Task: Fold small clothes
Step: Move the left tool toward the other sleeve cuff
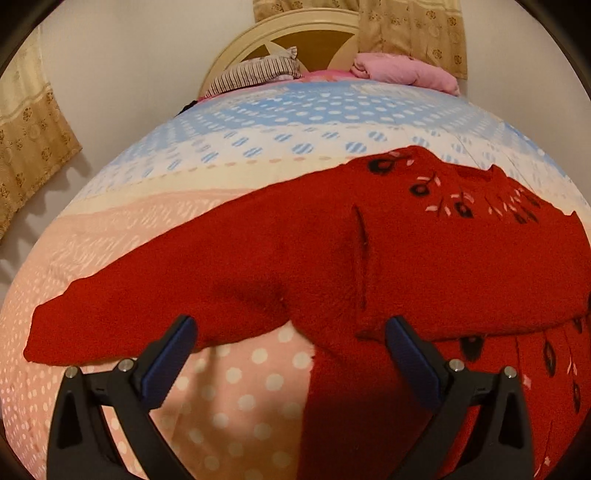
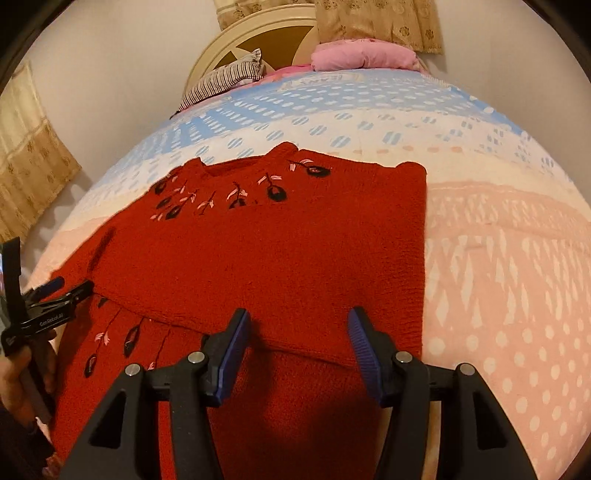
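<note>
A small red knitted sweater [image 2: 280, 254] with black and pink embroidered flowers lies on the bed, neck towards the headboard. Its right sleeve is folded across the body, with the cuff edge lying near its bottom. Its left sleeve [image 1: 155, 291] stretches out flat to the left. My left gripper [image 1: 290, 328] is open and empty, just above the armpit where this sleeve meets the body; it also shows in the right wrist view [image 2: 70, 286] at the sweater's left edge. My right gripper [image 2: 297, 321] is open and empty, over the folded sleeve's lower edge.
The bedspread [image 2: 498, 280] is pink with white dots near me and blue and white further away. A striped pillow [image 2: 225, 79] and a pink bundle [image 2: 362, 57] lie by the cream headboard [image 2: 258, 33]. Beige curtains [image 1: 29, 155] hang left and behind.
</note>
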The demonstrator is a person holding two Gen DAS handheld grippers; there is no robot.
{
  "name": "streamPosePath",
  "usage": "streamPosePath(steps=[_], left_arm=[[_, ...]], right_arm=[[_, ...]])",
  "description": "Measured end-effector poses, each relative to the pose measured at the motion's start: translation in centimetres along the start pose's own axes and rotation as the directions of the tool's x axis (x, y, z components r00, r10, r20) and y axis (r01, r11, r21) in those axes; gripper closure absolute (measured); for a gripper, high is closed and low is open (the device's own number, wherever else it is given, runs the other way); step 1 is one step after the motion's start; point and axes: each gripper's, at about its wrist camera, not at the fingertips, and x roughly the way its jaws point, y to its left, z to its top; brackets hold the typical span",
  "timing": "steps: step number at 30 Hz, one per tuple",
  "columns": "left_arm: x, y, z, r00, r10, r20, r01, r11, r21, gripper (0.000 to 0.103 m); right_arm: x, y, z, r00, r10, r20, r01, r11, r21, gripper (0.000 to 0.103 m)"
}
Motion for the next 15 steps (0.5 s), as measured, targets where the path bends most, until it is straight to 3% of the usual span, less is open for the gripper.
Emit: streamPosePath(steps=[6, 9, 11, 14, 15], left_arm=[[0.1, -0.6, -0.4, 1.0, 0.022, 0.001, -0.022, 1.0, 0.013, 0.0], [-0.1, -0.9, -0.6, 0.999, 0.039, 0.01, -0.04, 0.999, 0.021, 0.0], [0.0, -0.7, -0.6, 0.999, 0.037, 0.008, -0.037, 0.999, 0.018, 0.0], [0.3, 0.0, -0.6, 1.0, 0.003, -0.01, -0.003, 1.0, -0.012, 0.0], [0.4, 0.2, -0.6, 1.0, -0.014, -0.018, 0.014, 1.0, -0.028, 0.0]], right_arm=[[-1.5, -1.7, 0.1, 0.997, 0.055, 0.048, -0.06, 0.992, 0.109, 0.047], [-2.3, -0.8, 1.5, 0.993, 0.071, 0.093, -0.079, 0.993, 0.088, 0.046], [-1.5, -0.6, 2.5, 0.993, 0.088, 0.08, -0.093, 0.993, 0.071, 0.046], [1.5, -2.4, 2.9, 1.0, -0.019, -0.014, 0.02, 0.993, 0.115, 0.046], [2.0, -3.2, 2.6, 1.0, -0.016, -0.015, 0.018, 0.989, 0.144, 0.046]])
